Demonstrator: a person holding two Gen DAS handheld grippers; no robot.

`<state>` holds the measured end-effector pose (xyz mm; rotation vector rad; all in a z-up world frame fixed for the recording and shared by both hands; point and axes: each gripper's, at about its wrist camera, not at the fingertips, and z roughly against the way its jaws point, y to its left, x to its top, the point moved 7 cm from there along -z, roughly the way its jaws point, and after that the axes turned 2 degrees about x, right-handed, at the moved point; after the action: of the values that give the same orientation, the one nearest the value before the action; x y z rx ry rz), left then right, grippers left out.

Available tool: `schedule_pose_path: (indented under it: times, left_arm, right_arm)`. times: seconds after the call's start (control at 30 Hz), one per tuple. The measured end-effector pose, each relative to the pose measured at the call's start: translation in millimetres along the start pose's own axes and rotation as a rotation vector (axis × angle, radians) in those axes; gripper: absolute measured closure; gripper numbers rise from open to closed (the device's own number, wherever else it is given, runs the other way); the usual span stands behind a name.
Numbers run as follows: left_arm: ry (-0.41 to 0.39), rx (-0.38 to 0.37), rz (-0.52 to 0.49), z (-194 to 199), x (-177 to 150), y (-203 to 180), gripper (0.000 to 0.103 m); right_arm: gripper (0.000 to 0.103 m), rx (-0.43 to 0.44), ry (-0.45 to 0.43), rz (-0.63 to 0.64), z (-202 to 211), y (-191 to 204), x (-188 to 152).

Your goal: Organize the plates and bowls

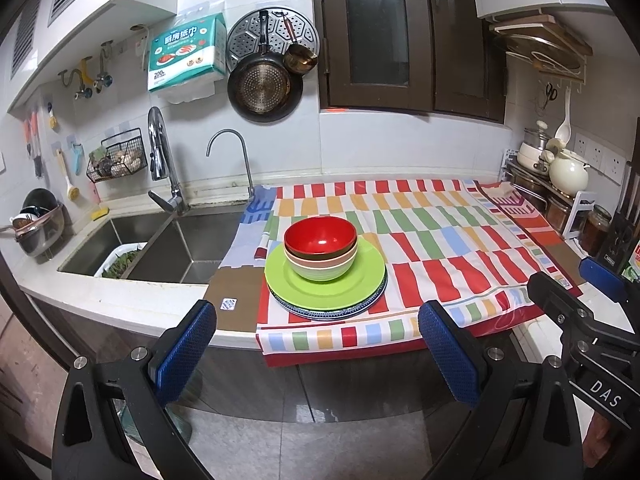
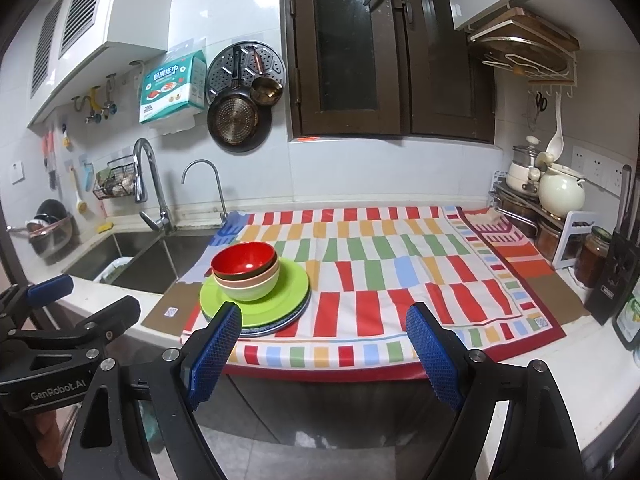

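3 bowls [image 1: 320,254] on plates [image 1: 326,294] | sink [image 1: 168,248] just left

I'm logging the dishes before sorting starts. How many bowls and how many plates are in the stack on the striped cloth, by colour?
Bowls: 3, nested: glossy red bowl on top, pink bowl in the middle, light green bowl at the bottom.
Plates: at least 2: round lime green plate, with a dark blue-rimmed plate under it; more plates between them cannot be ruled out.
Total: at least 5 dishes.
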<state>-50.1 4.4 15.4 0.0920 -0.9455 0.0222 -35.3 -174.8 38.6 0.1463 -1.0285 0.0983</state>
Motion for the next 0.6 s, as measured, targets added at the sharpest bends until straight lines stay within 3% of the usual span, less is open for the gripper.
schedule_pose_path:
  times: [0.6]
  left_arm:
    - [0.016,0.007,0.011,-7.6,1.1,0.6,0.000]
  right_arm:
    - [0.018,-0.002,0.002,0.002,-0.4,-5.1,0.8]
